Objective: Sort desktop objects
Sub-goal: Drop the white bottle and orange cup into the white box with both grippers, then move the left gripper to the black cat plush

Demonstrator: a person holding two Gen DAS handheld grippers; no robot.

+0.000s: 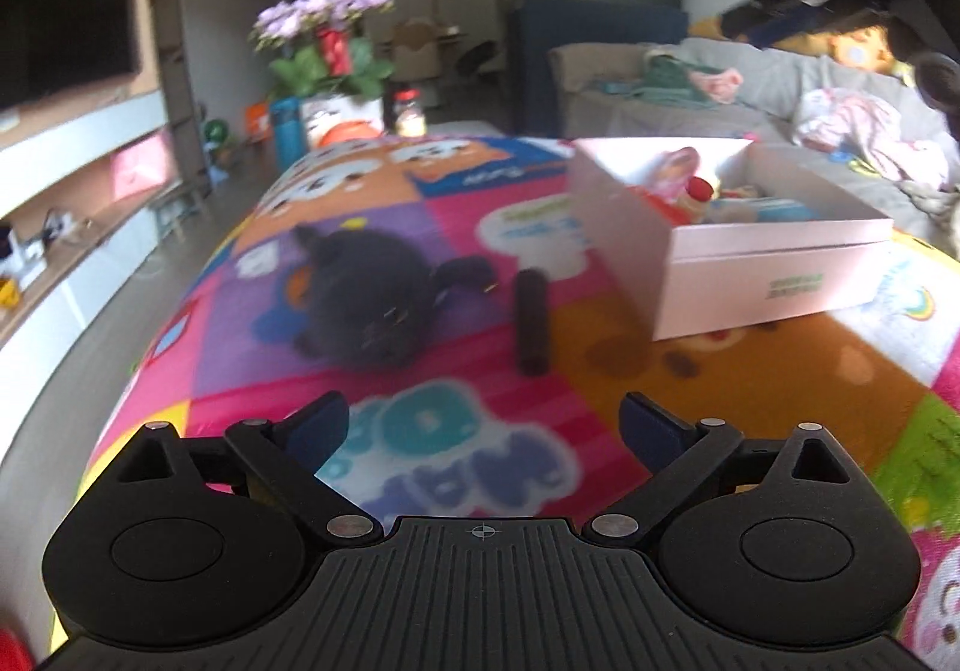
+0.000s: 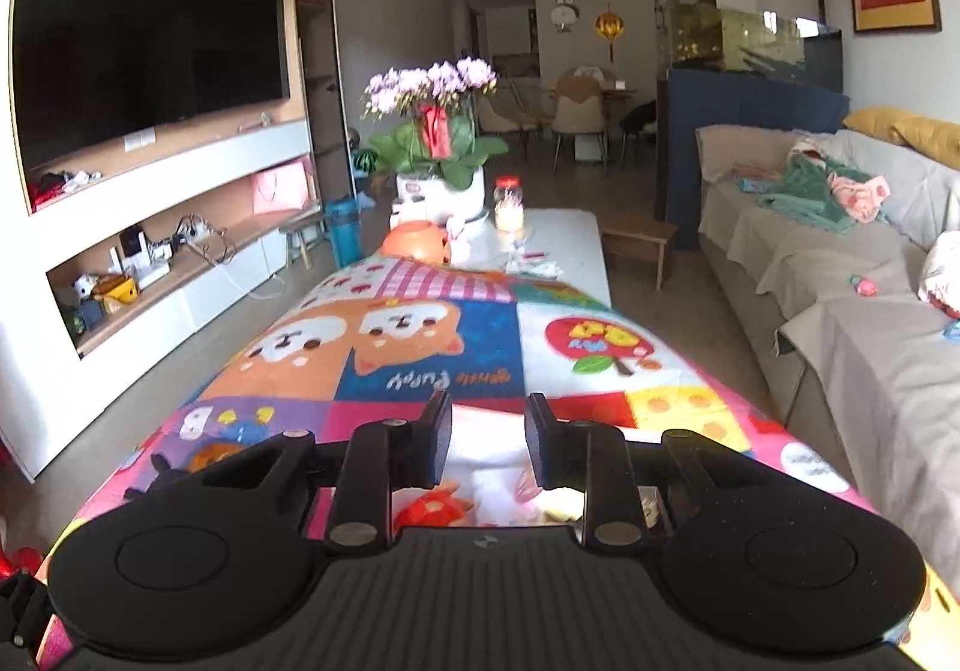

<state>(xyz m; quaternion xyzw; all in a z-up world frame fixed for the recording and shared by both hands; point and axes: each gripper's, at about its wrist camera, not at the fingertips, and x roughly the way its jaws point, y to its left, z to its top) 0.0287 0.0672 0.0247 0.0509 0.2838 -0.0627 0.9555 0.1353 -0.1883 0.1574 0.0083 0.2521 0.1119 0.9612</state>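
A long bench (image 1: 750, 371) covered by a bright patchwork cartoon cloth (image 2: 432, 347) runs away from both cameras toward its far end, where a pot of pink flowers (image 2: 432, 131) stands with a red-lidded jar (image 2: 510, 206) just beside it. In the left wrist view a pale pink box (image 1: 768, 275), open at the top, sits near the right edge of the bench with small toys inside, among them something red and white that is too blurred to name. Toward the left edge, well apart from the box, lies a dark plush toy (image 1: 360, 293). Between the plush and the box lies a small dark cylinder (image 1: 531, 320), flat on the cloth, its length running toward the far end. The left gripper (image 1: 483, 425) hangs over the near part of the bench, its fingers (image 1: 318, 425) spread wide with only cloth showing between them. The right gripper (image 2: 487, 440) is over the open box, whose pale interior and a red toy (image 2: 432, 509) show beneath it; its fingers (image 2: 438, 443) stand close together with a narrow gap, and nothing is clamped between them.
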